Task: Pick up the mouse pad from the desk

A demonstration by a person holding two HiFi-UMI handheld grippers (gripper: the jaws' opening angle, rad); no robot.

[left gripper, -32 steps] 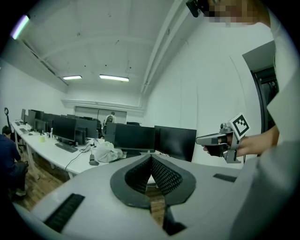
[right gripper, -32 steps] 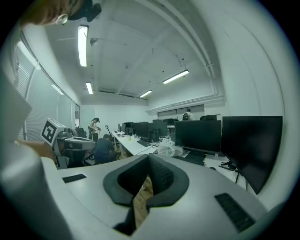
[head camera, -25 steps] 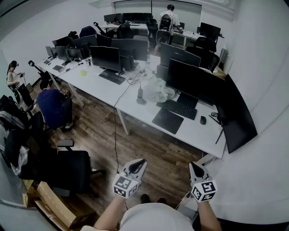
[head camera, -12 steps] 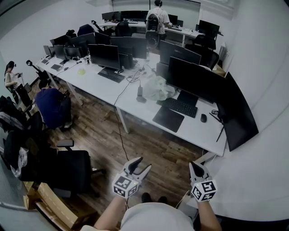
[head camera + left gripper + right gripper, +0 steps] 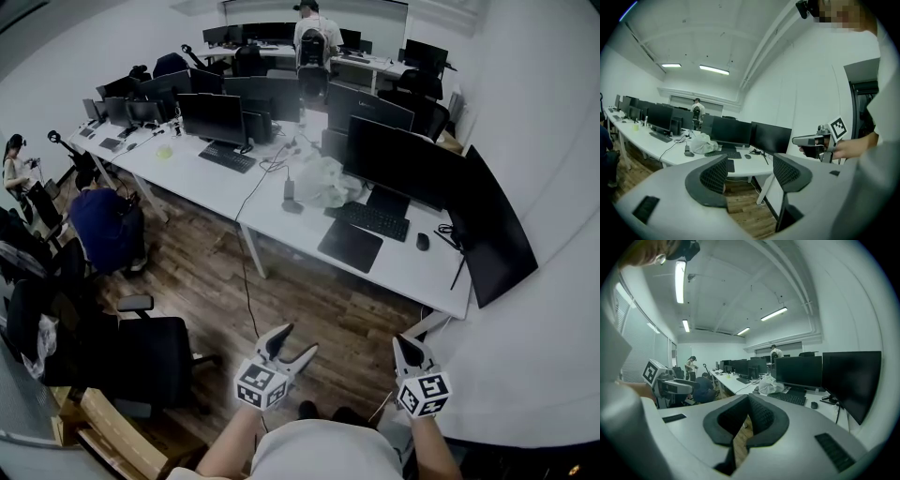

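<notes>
A: Where is the mouse pad (image 5: 351,245)?
B: Flat on the white worktop (image 5: 412,277), just this side of the keyboard (image 5: 373,221), with its near corner close to the front edge. Both hand-held grippers are well short of it, out over the wooden floor (image 5: 319,309).
A: And their state?
B: The left hand-held gripper (image 5: 298,339) has just been spreading its jaws, with nothing between them. The right hand-held gripper (image 5: 397,343) has its jaws pressed together, empty.
A: What might go wrong?
B: The pad looks thin and lies flush, so I'd expect a jaw could skid over it instead of getting under an edge, or shove it into the keyboard. A cable (image 5: 245,281) hangs from the worktop to the floor near the approach and could snag a foot.
A: Counts?
B: One pad, one keyboard, one mouse (image 5: 422,242), two monitors (image 5: 403,169) behind them, two hand-held grippers
</notes>
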